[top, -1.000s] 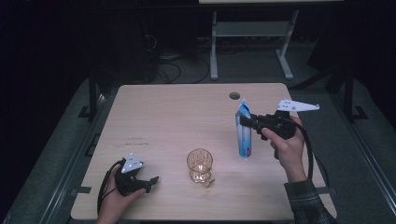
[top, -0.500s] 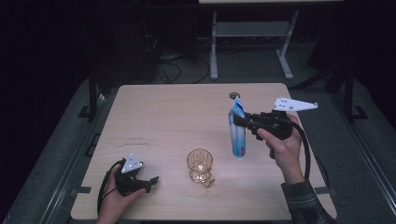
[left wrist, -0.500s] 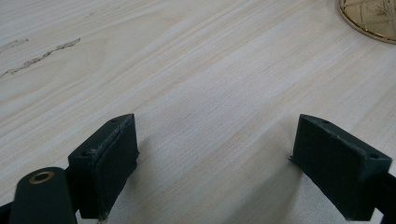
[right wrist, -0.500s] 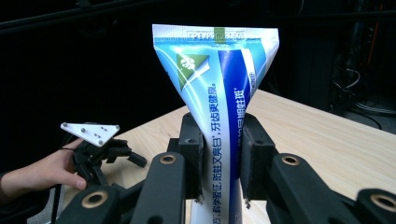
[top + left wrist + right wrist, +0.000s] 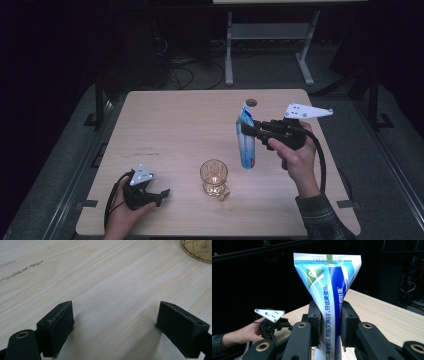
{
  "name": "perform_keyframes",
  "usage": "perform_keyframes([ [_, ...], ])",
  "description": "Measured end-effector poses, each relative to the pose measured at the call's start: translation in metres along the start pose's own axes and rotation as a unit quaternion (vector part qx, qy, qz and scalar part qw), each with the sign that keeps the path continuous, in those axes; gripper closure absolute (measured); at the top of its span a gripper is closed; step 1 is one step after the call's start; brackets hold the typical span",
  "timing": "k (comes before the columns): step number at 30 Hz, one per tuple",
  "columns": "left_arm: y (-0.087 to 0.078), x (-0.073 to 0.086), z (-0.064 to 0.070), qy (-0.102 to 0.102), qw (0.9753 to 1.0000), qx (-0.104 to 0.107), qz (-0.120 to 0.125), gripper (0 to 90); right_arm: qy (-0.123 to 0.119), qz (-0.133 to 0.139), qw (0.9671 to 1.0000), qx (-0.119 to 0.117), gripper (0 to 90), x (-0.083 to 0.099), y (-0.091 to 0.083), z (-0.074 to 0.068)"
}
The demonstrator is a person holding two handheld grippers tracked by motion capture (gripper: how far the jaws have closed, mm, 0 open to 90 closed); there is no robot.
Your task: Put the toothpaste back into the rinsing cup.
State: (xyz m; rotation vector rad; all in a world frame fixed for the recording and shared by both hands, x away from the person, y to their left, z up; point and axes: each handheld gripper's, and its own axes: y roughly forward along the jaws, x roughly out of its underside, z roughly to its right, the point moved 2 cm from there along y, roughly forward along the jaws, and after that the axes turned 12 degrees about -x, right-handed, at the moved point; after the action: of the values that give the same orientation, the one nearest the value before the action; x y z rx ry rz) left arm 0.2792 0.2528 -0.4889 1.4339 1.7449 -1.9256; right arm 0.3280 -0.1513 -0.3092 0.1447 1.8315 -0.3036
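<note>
Since a second ago my right fingers have carried the tube leftward: my left fingers rest wide open and empty on the surface, the glass stands between, and the clamped tube hangs upright, cap down, just right of it.

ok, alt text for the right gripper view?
The right gripper clamps a blue-and-white toothpaste tube upright between its black jaws, crimped end up. Behind, a wooden table; at lower left, the left gripper in a hand.

I see toothpaste tube | blue-white, Chinese print | upright, crimped end up | table's right half, above it
</note>
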Motion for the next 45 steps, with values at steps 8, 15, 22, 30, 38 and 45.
perform_keyframes([
  [8,0.0,0.0,0.0,0.0,1.0,0.0,0.0,12.9,-0.007,-0.001,0.9998,-0.018,73.2,-0.004,0.015,-0.006],
  [15,0.0,0.0,0.0,0.001,1.0,0.001,0.0,12.9,-0.01,-0.006,0.9995,-0.03,73.2,-0.006,0.028,-0.01],
  [22,0.0,0.0,0.0,0.001,1.0,0.001,0.0,12.9,-0.011,-0.009,0.9993,-0.036,73.2,-0.006,0.037,-0.013],
  [30,0.0,0.0,0.0,0.001,1.0,0.001,0.0,12.9,-0.011,-0.017,0.9986,-0.049,73.2,-0.003,0.052,-0.016],
  [38,0.0,0.0,0.0,0.001,1.0,0.002,0.0,12.9,-0.013,-0.021,0.9983,-0.053,73.3,-0.003,0.059,-0.018],
  [45,0.0,0.0,0.0,0.002,1.0,0.002,0.001,12.9,-0.015,-0.027,0.998,-0.055,73.3,-0.002,0.067,-0.018],
])
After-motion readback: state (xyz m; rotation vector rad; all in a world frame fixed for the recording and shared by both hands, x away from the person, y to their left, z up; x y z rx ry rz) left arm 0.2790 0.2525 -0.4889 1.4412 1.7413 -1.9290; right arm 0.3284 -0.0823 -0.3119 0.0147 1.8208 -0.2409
